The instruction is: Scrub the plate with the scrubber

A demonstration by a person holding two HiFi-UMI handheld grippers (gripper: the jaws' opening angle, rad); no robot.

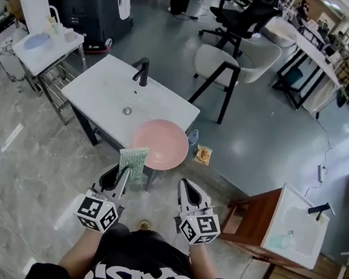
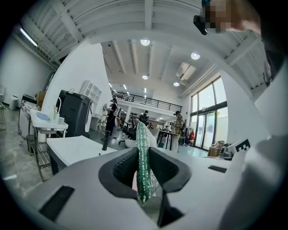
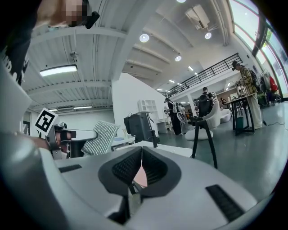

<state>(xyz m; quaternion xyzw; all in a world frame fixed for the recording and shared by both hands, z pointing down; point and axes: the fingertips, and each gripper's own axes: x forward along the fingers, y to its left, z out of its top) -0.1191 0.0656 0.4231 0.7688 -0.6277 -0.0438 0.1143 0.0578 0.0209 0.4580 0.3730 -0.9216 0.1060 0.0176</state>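
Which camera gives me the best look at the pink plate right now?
The head view: nearly the whole pink plate shows from above, at the near edge of the white sink counter. The right gripper view shows only a pink sliver of it low in the frame. In the left gripper view the scrubber hides almost all of it.

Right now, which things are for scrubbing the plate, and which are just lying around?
For the job: pink plate; green scrubber, clamped in the left hand-held gripper.
Just lying about: snack packet, bottle, white chair, tap.
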